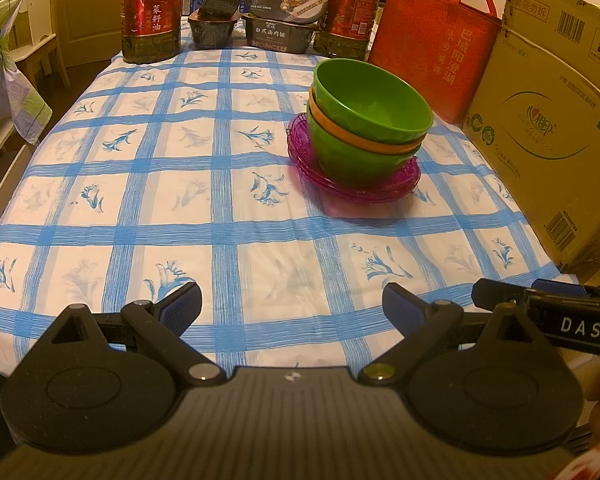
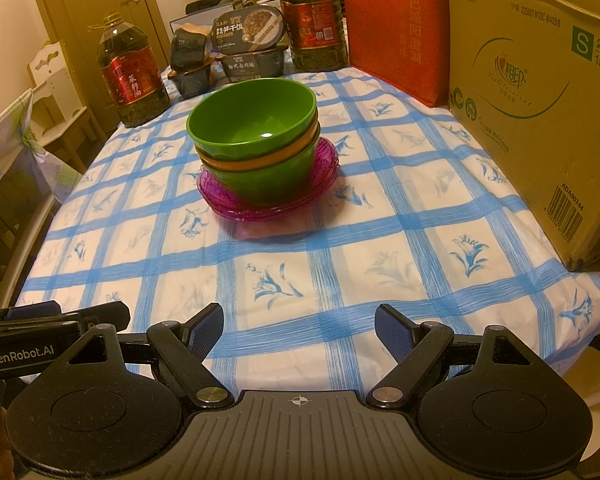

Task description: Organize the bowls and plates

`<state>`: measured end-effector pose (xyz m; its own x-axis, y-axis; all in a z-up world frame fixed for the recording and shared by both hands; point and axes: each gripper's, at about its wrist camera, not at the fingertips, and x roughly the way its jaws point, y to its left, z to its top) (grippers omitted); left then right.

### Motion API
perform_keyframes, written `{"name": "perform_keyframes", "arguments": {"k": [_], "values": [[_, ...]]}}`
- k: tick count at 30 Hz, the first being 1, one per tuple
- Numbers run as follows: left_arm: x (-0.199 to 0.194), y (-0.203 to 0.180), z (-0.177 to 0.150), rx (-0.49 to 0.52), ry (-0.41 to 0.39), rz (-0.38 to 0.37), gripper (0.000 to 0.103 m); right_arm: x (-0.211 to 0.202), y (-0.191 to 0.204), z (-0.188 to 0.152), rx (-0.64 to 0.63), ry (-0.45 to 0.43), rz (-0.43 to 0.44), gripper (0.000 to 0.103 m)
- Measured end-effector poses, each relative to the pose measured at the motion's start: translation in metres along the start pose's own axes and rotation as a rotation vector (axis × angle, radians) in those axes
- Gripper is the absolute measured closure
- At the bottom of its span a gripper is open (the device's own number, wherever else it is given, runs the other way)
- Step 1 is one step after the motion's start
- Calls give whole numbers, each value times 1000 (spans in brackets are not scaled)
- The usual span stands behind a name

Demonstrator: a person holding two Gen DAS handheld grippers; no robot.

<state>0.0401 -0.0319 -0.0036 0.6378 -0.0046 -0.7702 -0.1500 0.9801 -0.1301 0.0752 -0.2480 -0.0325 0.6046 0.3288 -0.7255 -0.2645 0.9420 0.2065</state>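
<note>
Green bowls: 2 | orange bowl: 1 | left gripper, right gripper: both apart, empty

The left tool points slantwise down at the worktop, its blue-padded fingers spread wide with nothing between them. The right tool hangs just beside it at the same downward slant above the worktop's near edge, fingers likewise wide apart and empty. Neither touches the worktop.
</note>
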Motion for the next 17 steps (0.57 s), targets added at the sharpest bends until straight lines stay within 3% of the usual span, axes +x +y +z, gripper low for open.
{"name": "perform_keyframes", "arguments": {"k": [17], "values": [[-1, -5, -3, -3, -8, -7, 6, 0, 0, -1, 0, 0, 0, 21]]}}
